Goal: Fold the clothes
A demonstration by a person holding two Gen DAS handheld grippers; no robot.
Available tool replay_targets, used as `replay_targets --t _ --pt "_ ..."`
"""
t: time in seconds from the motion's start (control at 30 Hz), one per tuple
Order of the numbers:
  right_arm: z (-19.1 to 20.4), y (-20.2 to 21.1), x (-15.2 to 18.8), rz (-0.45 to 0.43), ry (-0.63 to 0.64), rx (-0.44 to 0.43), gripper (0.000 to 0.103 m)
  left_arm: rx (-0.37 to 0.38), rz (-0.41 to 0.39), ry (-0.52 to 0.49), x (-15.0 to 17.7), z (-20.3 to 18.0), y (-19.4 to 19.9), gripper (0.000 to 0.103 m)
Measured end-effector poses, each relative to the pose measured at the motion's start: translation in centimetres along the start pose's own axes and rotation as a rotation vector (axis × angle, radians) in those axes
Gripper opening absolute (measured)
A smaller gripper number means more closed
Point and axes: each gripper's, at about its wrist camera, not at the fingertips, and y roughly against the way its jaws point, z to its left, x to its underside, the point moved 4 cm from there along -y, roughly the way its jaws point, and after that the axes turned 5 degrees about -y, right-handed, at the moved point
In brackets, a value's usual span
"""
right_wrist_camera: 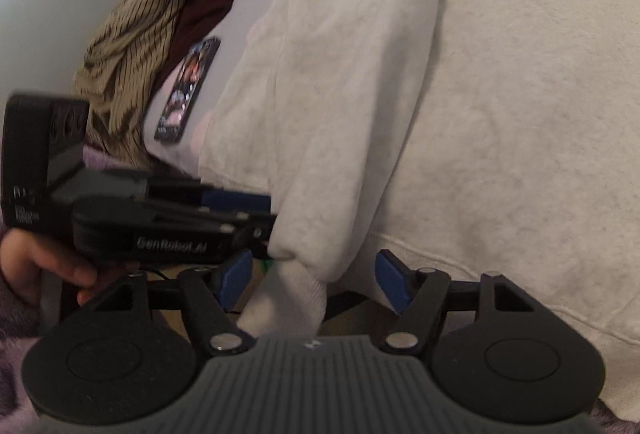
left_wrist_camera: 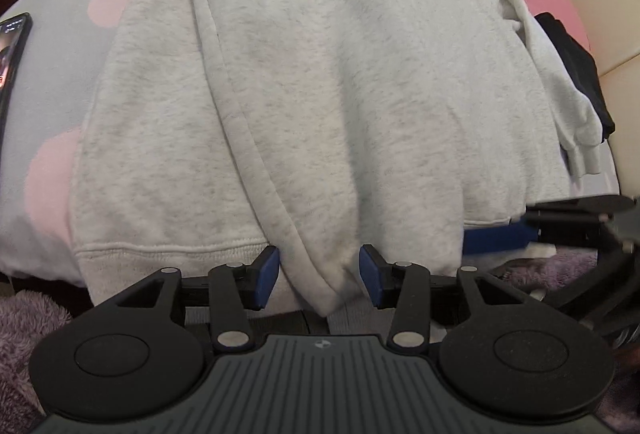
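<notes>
Folding is part-way along: the grey hoodie [left_wrist_camera: 320, 82] lies spread on the bed [left_wrist_camera: 60, 46], filling most of both views, and one sleeve [left_wrist_camera: 256, 138] already lies folded in across the body, running from the upper middle of the left wrist frame down to its cuff [left_wrist_camera: 332, 286] at the bottom edge. That cuff hangs over the hem, right between the blue pads of the left gripper [left_wrist_camera: 319, 276]. The jaws stand apart and neither pad presses the cloth, so nothing is held. In the right wrist view the same cuff [right_wrist_camera: 288, 294] sits between the pads of the right gripper [right_wrist_camera: 316, 280], whose jaws are also open and clear of the fabric.

The step in hand looks like the sleeve fold just laid, or about to be tidied. Judging from how things lie, the other sleeve [left_wrist_camera: 560, 106], still flung out at the right edge of the left wrist frame, wants folding in next; that calls for one gripper to reach over and pinch near its cuff.

Around: a phone [right_wrist_camera: 188, 90] lies face up on the bed at centre left of the right wrist frame, just beside the hoodie's edge, with a striped garment [right_wrist_camera: 132, 34] heaped beyond it. A black garment [left_wrist_camera: 576, 70] lies by the loose sleeve and could get caught up with it. Both grippers crowd the same spot at the hem, the left one seen with a hand [right_wrist_camera: 36, 266] on it, so they may knock together.
</notes>
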Motion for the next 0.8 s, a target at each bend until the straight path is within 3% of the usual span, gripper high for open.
replay_targets --t 0.03,0.07,0.13,0.2,0.3,0.33,0.4,0.47,0.5,0.53,0.57,0.7,0.8 --pt "0.2 -0.3 0.3 0.010 0.021 0.014 0.029 -0.013 0.001 -0.010 0.0 0.0 0.0 0.034" --pt "0.2 -0.4 0.6 0.019 0.036 0.022 0.020 -0.026 0.003 -0.020 0.0 0.0 0.0 0.027" --pt "-0.1 -0.4 0.9 0.035 0.058 0.057 0.018 -0.035 0.004 -0.024 0.0 0.2 0.0 0.021" --pt "-1.0 -0.6 1.4 0.070 0.087 0.151 0.003 -0.035 0.005 -0.022 0.0 0.5 0.0 0.015" --pt "-3.2 -2.0 2.6 0.137 0.141 0.345 0.003 -0.026 0.004 -0.002 0.3 1.2 0.2 0.010" --pt "-3.8 -2.3 2.8 0.154 0.119 0.347 0.002 -0.022 0.003 0.002 0.3 1.2 0.2 0.010" --pt "-4.4 -2.3 3.0 0.162 0.082 0.326 0.005 -0.017 -0.001 0.007 0.2 1.2 0.2 0.010" --pt "-3.6 -1.3 2.6 0.106 0.083 0.283 0.014 -0.015 -0.004 0.011 0.2 1.2 0.2 0.010" --pt "-3.1 -0.8 2.4 0.077 0.083 0.257 0.023 -0.013 -0.004 0.018 0.2 1.2 0.3 0.010" --pt "-2.4 -0.1 2.1 0.042 0.086 0.215 0.049 -0.007 -0.005 0.029 0.1 1.2 0.3 0.010" --pt "-1.8 0.4 1.9 0.013 0.086 0.176 0.059 0.003 -0.007 0.046 0.0 1.3 0.4 0.010" --pt "-0.1 1.9 1.4 -0.073 0.064 0.045 0.059 0.041 -0.027 0.094 0.3 1.6 1.4 0.016" --pt "0.5 1.3 0.9 -0.087 0.045 0.018 0.059 0.059 -0.008 0.117 0.6 1.8 1.1 0.033"
